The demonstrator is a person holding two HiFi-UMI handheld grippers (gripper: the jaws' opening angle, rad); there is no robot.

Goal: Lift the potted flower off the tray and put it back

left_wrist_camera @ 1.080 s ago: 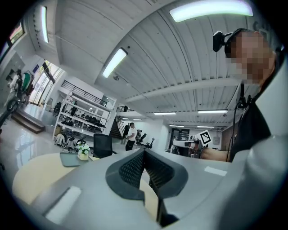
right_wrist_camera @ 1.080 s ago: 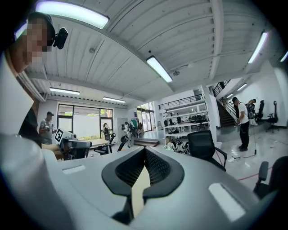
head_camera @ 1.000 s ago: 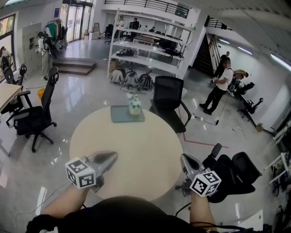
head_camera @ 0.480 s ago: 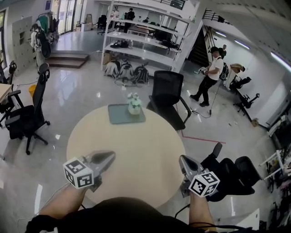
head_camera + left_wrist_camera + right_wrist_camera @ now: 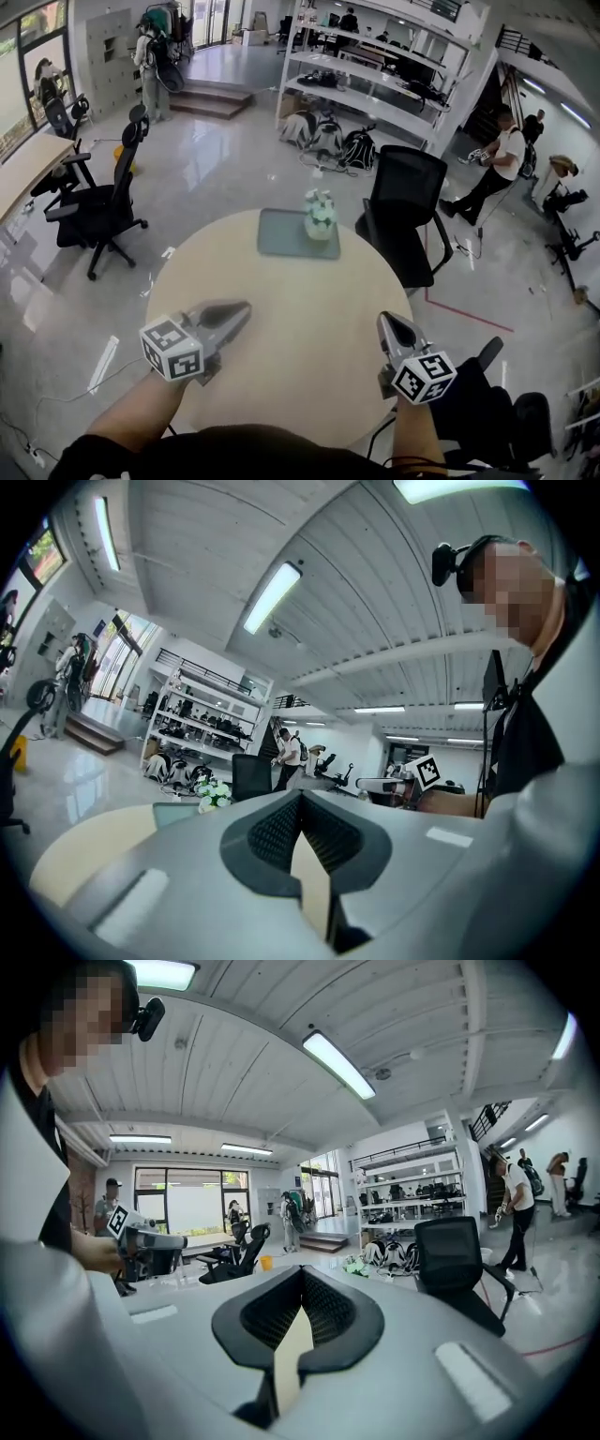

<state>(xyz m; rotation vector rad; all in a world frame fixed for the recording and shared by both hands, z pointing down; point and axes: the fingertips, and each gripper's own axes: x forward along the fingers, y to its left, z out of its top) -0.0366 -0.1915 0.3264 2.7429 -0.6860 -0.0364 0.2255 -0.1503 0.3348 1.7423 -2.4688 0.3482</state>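
A small potted flower [image 5: 320, 216] with white blooms stands on the right part of a grey-green tray [image 5: 284, 234] at the far side of a round beige table [image 5: 281, 309]. Both grippers hover over the table's near edge, well short of the tray. My left gripper [image 5: 246, 307] is shut with nothing in it, its tips [image 5: 300, 794] meeting. My right gripper [image 5: 387, 319] is also shut and empty, jaws together [image 5: 302, 1271]. The left gripper view shows the flower [image 5: 214, 794] and the tray [image 5: 173, 810] far ahead.
A black office chair [image 5: 403, 211] stands just behind the table at the right, another [image 5: 103, 211] to the left. A white shelving rack [image 5: 375, 84] and bags [image 5: 328, 141] are further back. A person [image 5: 502, 159] stands at the right.
The whole scene has shifted right in the head view: table, tray and flower sit further right and a little lower. Both grippers stay shut near the table's near edge.
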